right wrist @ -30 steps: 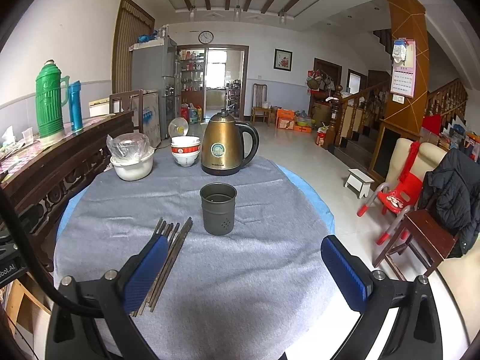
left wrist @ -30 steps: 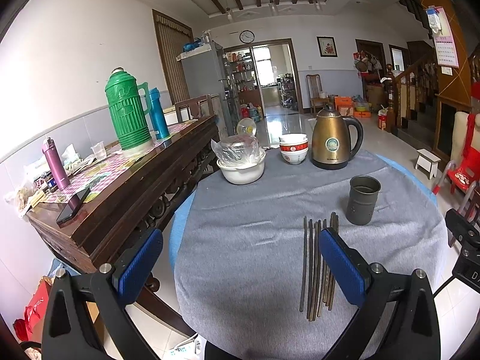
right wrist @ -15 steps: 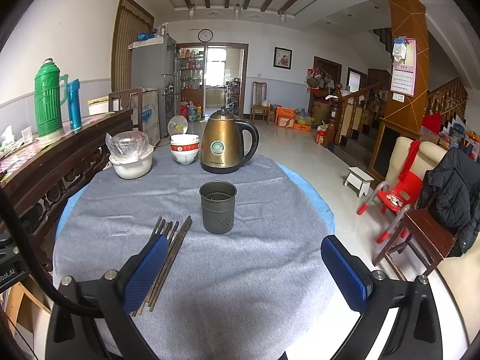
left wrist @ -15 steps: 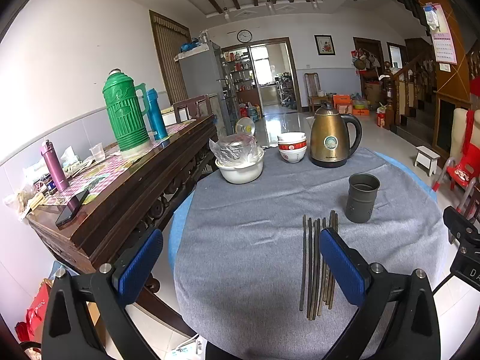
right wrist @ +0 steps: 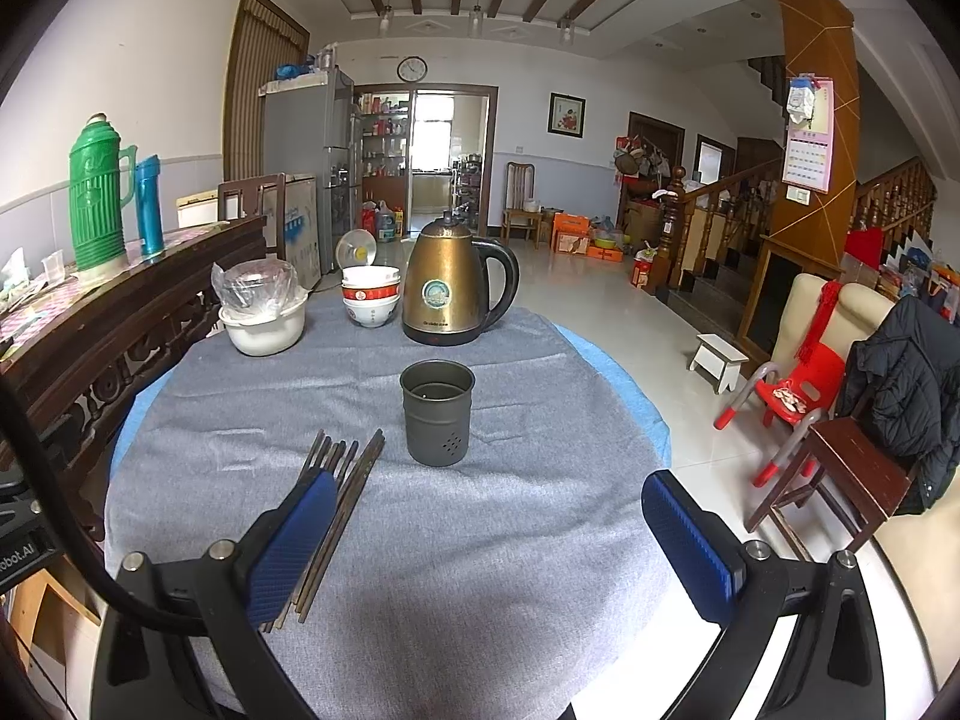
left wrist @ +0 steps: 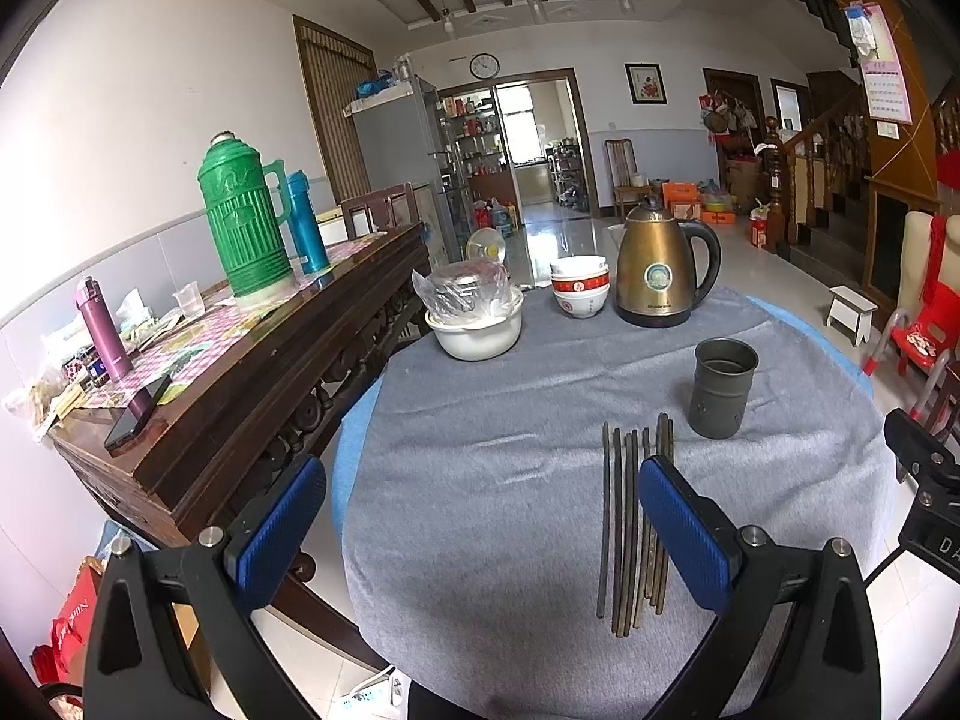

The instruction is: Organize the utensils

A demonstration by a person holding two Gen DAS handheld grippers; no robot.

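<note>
Nearest the left wrist camera, the left gripper [left wrist: 480,516] is spread wide and holds nothing, its blue pads above the near edge of the round table's grey cloth [left wrist: 492,516]. The right gripper [right wrist: 489,525] is likewise wide apart and empty over the same cloth.

Just past the fingers lies a bundle of dark chopsticks [left wrist: 630,516], flat on the cloth, side by side and roughly parallel, pointing away from the cameras. In the right wrist view the bundle [right wrist: 354,468] runs partly under the left-hand pad; how many sticks there are is hard to count, perhaps eight.

Beyond the far tips of the chopsticks and a little to their right stands a dark grey metal utensil holder [right wrist: 437,413], upright, apparently empty, with small holes near its base. It is near the chopsticks but not touching them.

Farther back sit a bronze electric kettle [right wrist: 447,282], stacked red-and-white bowls [right wrist: 370,297] just to its left, and a white pot [left wrist: 475,333] holding a plastic-wrapped dish. Along the wall, a dark wooden sideboard [left wrist: 240,396] carries a green thermos [left wrist: 243,219].
</note>
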